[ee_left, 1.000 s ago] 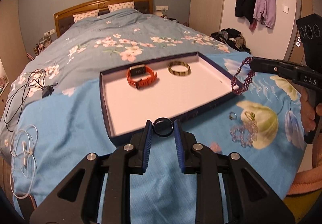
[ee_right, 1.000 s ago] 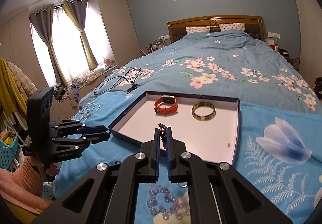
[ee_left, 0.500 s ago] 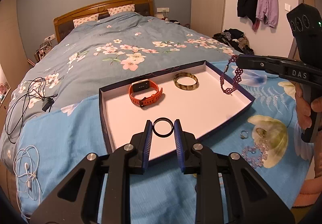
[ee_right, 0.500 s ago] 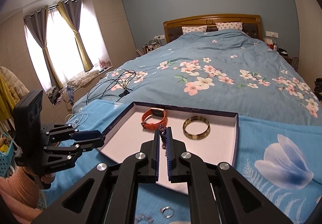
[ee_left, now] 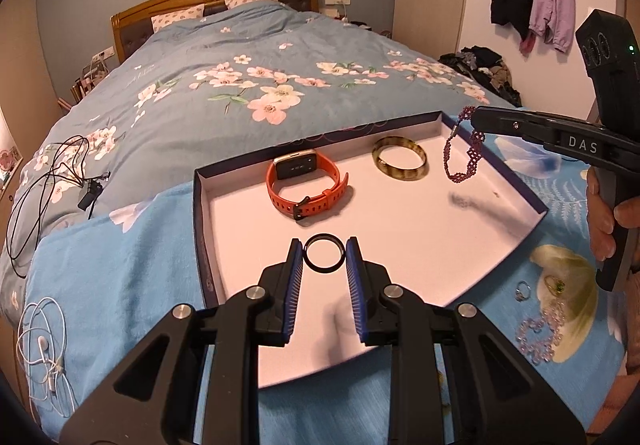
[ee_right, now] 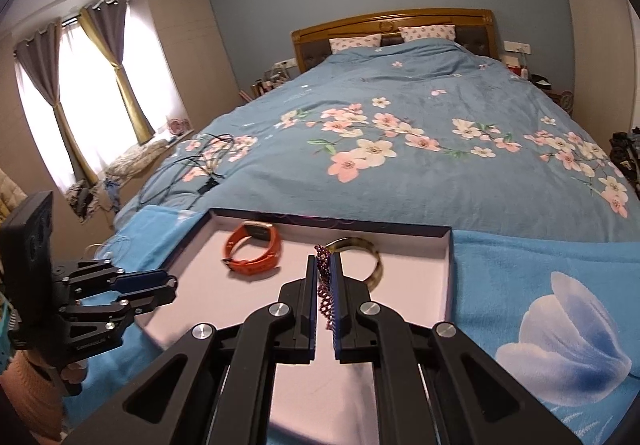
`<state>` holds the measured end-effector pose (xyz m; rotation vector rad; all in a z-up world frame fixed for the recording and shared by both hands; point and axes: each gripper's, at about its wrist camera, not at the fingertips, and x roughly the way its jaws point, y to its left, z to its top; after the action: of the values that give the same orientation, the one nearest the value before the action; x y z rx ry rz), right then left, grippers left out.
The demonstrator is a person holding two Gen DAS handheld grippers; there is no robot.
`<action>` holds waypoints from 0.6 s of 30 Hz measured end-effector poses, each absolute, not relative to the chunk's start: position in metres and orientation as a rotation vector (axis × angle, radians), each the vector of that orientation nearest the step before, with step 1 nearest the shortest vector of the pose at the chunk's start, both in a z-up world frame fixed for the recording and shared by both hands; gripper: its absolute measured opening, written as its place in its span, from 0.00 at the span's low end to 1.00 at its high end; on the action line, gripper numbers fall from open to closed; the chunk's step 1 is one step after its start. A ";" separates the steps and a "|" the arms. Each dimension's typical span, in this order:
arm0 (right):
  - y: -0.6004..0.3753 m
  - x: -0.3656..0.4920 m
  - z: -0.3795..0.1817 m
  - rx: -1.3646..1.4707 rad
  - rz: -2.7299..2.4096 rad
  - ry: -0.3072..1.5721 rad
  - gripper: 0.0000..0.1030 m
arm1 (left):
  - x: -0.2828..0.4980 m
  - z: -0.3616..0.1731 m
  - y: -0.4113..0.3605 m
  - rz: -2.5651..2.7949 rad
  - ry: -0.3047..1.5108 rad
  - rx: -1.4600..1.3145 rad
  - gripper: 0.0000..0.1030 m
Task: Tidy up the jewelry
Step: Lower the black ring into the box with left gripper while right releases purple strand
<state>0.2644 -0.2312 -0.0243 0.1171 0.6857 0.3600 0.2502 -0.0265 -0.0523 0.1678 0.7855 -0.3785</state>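
Carrying both pieces over the tray (ee_left: 520, 201), we lower before releasing: left gripper (ee_left: 324, 259) pinches the black ring (ee_left: 323, 253), right gripper (ee_right: 324, 277) clamps the beaded bracelet (ee_left: 460, 161).

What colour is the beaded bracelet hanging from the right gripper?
Dark purple-maroon beaded bracelet; it shows best in the left wrist view, dangling over the tray.

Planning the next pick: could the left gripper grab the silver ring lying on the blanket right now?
Probably not: the left gripper is shut on a black ring, and the silver ring lies beyond the tray's corner.
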 end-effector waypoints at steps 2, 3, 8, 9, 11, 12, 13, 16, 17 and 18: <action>-0.232 0.269 -0.027 0.120 0.350 0.695 0.04 | 0.257 -0.055 -0.028 -0.369 0.797 0.168 0.22; -0.231 0.272 -0.030 0.126 0.349 0.702 0.04 | 0.260 -0.057 -0.028 -0.365 0.802 0.167 0.22; -0.216 0.277 -0.042 0.097 0.367 0.737 0.05 | 0.275 -0.065 -0.030 -0.359 0.839 0.149 0.22; -0.214 0.277 -0.044 0.092 0.371 0.744 0.05 | 0.277 -0.067 -0.031 -0.356 0.845 0.152 0.22; -0.209 0.278 -0.048 0.085 0.379 0.759 0.05 | 0.281 -0.071 -0.033 -0.355 0.853 0.159 0.22; -0.206 0.279 -0.050 0.080 0.381 0.764 0.05 | 0.282 -0.073 -0.034 -0.355 0.856 0.158 0.22; -0.205 0.279 -0.052 0.081 0.384 0.769 0.05 | 0.284 -0.074 -0.035 -0.357 0.862 0.156 0.22; -0.204 0.281 -0.054 0.085 0.384 0.778 0.05 | 0.289 -0.078 -0.037 -0.356 0.874 0.149 0.22; -0.205 0.281 -0.055 0.086 0.385 0.782 0.07 | 0.291 -0.079 -0.038 -0.356 0.878 0.146 0.22; -0.205 0.281 -0.056 0.088 0.386 0.787 0.08 | 0.294 -0.080 -0.038 -0.358 0.881 0.142 0.22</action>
<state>0.2813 -0.2050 -0.0556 0.0875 0.7872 0.3863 0.2936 -0.0380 -0.0802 0.1418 0.8814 -0.3577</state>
